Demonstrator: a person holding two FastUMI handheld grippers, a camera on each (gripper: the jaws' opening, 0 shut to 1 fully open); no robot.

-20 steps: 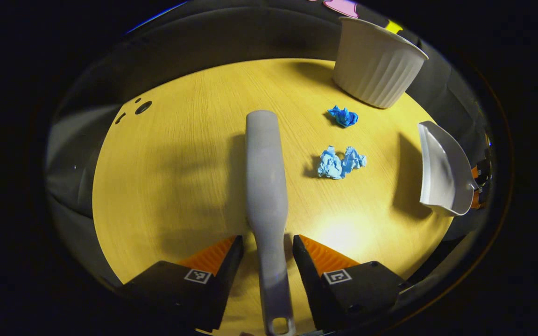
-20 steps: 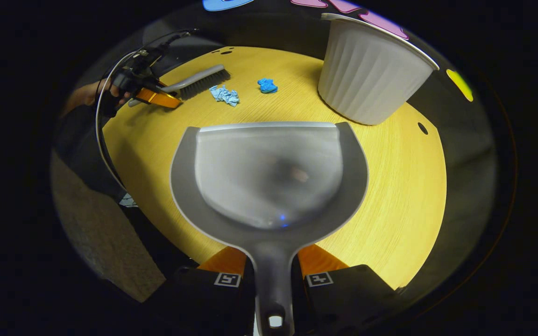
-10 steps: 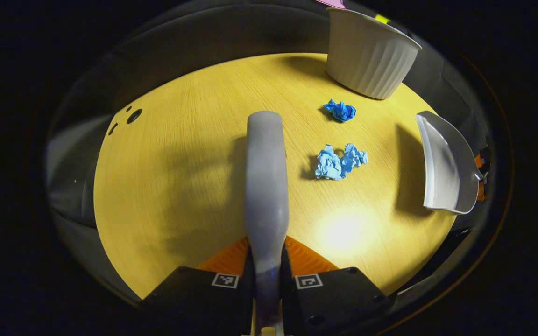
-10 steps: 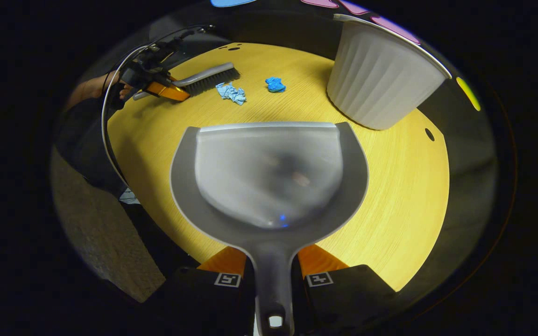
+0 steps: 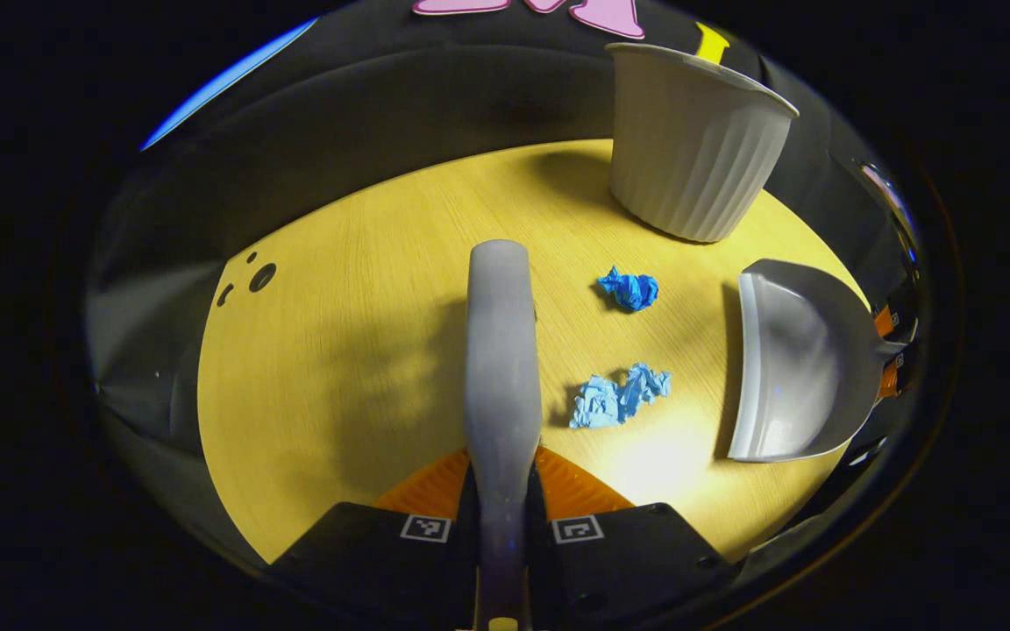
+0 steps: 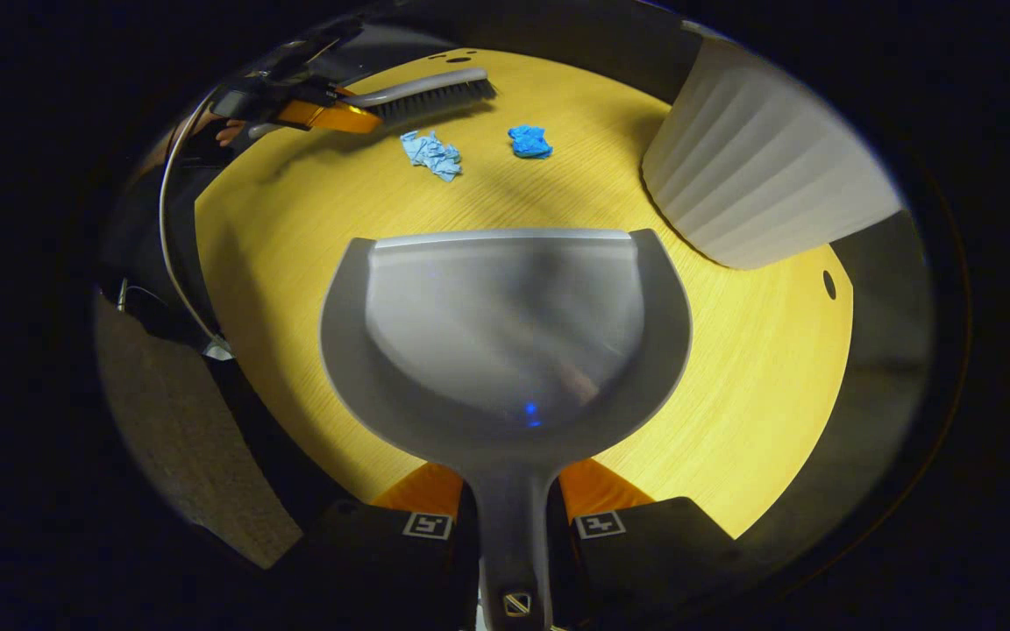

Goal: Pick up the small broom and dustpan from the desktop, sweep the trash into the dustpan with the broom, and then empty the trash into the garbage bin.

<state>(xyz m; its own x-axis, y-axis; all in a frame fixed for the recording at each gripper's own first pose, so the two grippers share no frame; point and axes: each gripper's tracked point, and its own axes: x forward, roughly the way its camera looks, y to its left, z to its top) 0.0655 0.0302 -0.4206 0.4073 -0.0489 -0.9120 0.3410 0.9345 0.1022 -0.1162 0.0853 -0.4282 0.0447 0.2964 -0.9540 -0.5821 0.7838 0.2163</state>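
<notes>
In the left gripper view, my left gripper (image 5: 501, 513) is shut on the grey handle of the small broom (image 5: 500, 368), which points forward over the wooden desktop (image 5: 338, 368). A pale blue paper wad (image 5: 616, 397) lies just right of the broom, a darker blue wad (image 5: 629, 289) farther off. The grey dustpan (image 5: 799, 364) hangs at the right, its mouth toward the wads. In the right gripper view, my right gripper (image 6: 511, 508) is shut on the dustpan (image 6: 505, 333) handle; the broom (image 6: 422, 92), held by the left gripper (image 6: 321, 109), and both wads (image 6: 430, 153) (image 6: 529, 140) lie beyond.
A white ribbed garbage bin (image 5: 689, 140) stands on the desktop at the far right, close beside the dustpan in the right gripper view (image 6: 759, 184). Small holes (image 5: 261, 277) mark the desktop's left part. A hand (image 6: 224, 131) holds the left gripper by the table's edge.
The left gripper closed on the broom handle and lifted it, tilting the view up. The dustpan has swung round toward the wads and come nearer the bin.
</notes>
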